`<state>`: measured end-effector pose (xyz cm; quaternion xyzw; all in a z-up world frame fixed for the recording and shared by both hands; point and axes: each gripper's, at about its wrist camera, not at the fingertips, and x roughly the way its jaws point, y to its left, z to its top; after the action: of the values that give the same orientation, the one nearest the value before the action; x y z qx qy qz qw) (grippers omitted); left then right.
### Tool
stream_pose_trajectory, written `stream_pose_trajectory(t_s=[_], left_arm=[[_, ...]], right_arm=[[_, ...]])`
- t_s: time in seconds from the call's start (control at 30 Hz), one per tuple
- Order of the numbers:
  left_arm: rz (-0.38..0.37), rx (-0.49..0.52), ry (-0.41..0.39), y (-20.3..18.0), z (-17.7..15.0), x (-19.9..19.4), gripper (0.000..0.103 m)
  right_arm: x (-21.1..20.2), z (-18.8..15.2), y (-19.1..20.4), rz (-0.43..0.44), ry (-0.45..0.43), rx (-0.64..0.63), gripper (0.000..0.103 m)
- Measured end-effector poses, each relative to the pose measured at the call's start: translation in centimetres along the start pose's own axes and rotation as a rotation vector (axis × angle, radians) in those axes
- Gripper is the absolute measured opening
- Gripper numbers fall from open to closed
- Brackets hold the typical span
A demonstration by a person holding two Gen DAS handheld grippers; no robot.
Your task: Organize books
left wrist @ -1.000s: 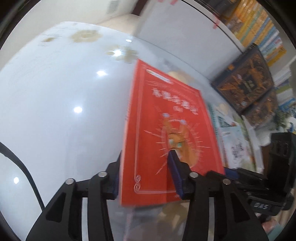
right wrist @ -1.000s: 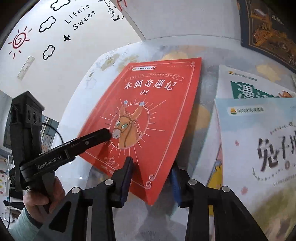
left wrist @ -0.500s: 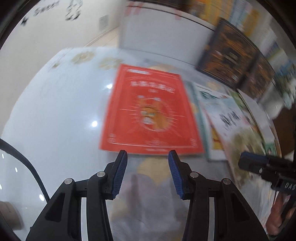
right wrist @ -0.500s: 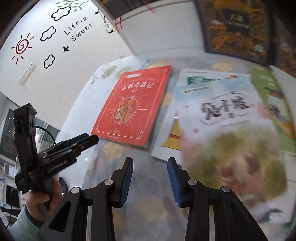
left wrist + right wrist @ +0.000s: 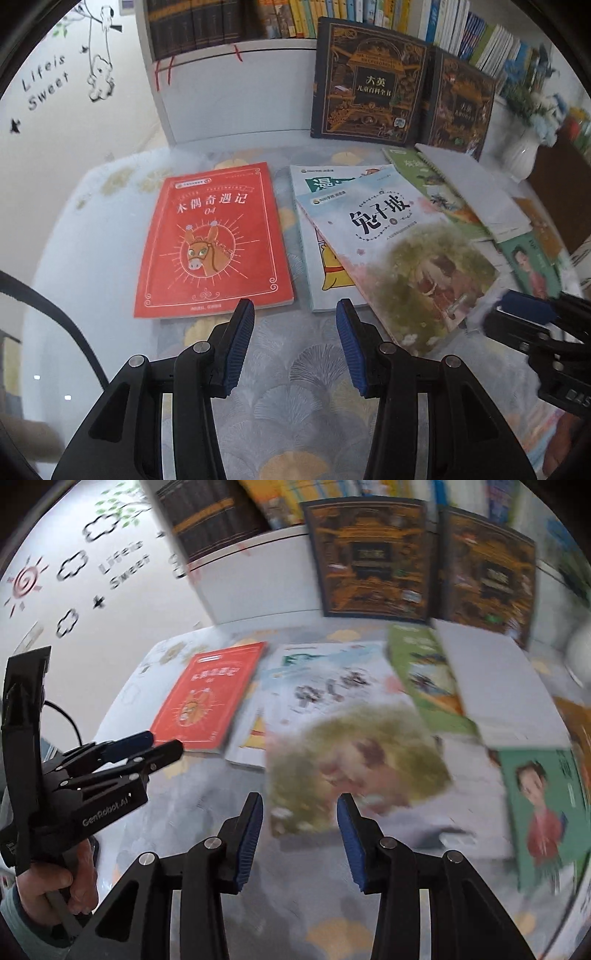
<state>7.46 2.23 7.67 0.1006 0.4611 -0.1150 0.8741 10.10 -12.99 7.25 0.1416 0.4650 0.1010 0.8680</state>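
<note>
Red book (image 5: 212, 240) flat, gap beside overlapped pile (image 5: 388, 236), both grippers' fingers (image 5: 240, 347) (image 5: 251, 834) parted, empty, right just widening

Bare tablecloth (image 5: 295, 369) lies open in front of the red book (image 5: 212, 240) and the overlapping pale picture books (image 5: 399, 254), with a narrow free strip between them. Two dark encyclopedia volumes (image 5: 369, 79) leaning on the white bookshelf (image 5: 236, 99) close off the back; a white vase (image 5: 522, 155) crowds the far right corner.
</note>
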Motion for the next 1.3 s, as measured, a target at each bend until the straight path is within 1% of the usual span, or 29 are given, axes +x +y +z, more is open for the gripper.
stream_pose_trajectory(t_s=[0.07,0.13,0.2,0.3,0.4,0.57,0.73,0.77,0.83,0.87,0.93,1.0,1.07,1.13,1.2,1.3], left_arm=[[-0.022,-0.011,0.004,-0.7,-0.2,-0.2,0.044],[-0.028,-0.002,0.006,-1.6,-0.4,-0.3,0.044],[-0.036,0.015,0.011,-2.5,-0.6,-0.4,0.043],[-0.058,0.012,0.016,-3.4,-0.8,-0.3,0.043],[-0.059,0.006,0.020,-4.0,-1.1,-0.3,0.043],[-0.042,-0.012,0.039,-4.6,-1.3,0.0,0.043],[-0.051,-0.074,0.072,-5.0,-1.5,0.8,0.044],[-0.067,-0.090,0.078,-5.1,-1.5,1.1,0.043],[-0.149,-0.151,0.098,-4.9,-1.8,2.0,0.043],[-0.203,-0.196,0.115,-4.7,-2.0,2.8,0.043],[-0.232,-0.242,0.132,-4.8,-2.2,3.8,0.043],[-0.225,-0.257,0.140,-5.1,-2.4,4.8,0.043],[-0.198,-0.274,0.166,-5.3,-2.4,5.9,0.042],[-0.210,-0.307,0.183,-5.1,-2.5,6.6,0.041],[-0.247,-0.351,0.195,-4.9,-2.7,7.3,0.041],[-0.280,-0.370,0.203,-5.1,-2.7,7.9,0.042]], right_arm=[[-1.1,-0.9,-1.7,-0.010,-0.007,0.055,0.040],[-1.9,-1.5,-2.8,-0.017,-0.017,0.092,0.040],[-2.8,-1.9,-3.9,-0.027,-0.028,0.126,0.040],[-3.5,-2.2,-5.1,-0.036,-0.038,0.151,0.040],[-3.6,-2.4,-5.9,-0.034,-0.038,0.159,0.040],[-2.9,-2.1,-6.8,0.001,-0.023,0.151,0.041],[-1.8,-1.1,-7.8,0.026,0.007,0.119,0.041],[-1.6,-0.9,-8.1,0.028,0.010,0.116,0.042],[-0.8,-0.2,-8.8,0.034,0.016,0.119,0.053],[-0.5,0.1,-9.1,0.035,0.015,0.118,0.053],[0.6,1.3,-9.6,0.030,0.016,0.103,0.053],[1.8,2.5,-9.8,0.024,0.019,0.078,0.053],[2.9,3.5,-9.7,0.007,0.025,0.048,0.044],[4.5,4.5,-9.5,-0.024,0.044,0.016,0.032],[6.0,5.1,-9.4,-0.064,0.051,-0.006,0.027],[7.6,5.3,-9.2,-0.060,0.091,-0.017,0.026]])
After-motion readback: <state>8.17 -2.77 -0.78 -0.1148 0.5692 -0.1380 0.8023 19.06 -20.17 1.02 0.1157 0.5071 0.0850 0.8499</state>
